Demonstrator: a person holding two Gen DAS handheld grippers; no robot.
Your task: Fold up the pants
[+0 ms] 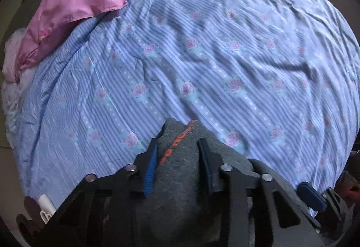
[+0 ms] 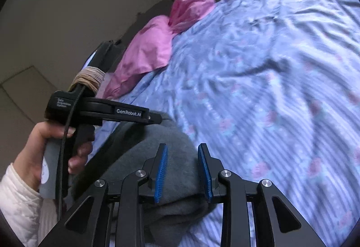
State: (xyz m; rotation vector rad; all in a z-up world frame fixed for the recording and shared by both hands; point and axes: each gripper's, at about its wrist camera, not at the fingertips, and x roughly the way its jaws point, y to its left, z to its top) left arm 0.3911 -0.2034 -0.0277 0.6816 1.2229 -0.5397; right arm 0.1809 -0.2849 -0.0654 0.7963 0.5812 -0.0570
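Grey pants bunched on the bed — left gripper bears down with cloth between its jaws, whether pinched unclear; right gripper beside it, jaws apart astride the fold, unclamped — both equally near.

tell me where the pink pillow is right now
The pink pillow lies at the upper left of both wrist views, on the far edge of the blue floral bedsheet, beyond the grey pants.
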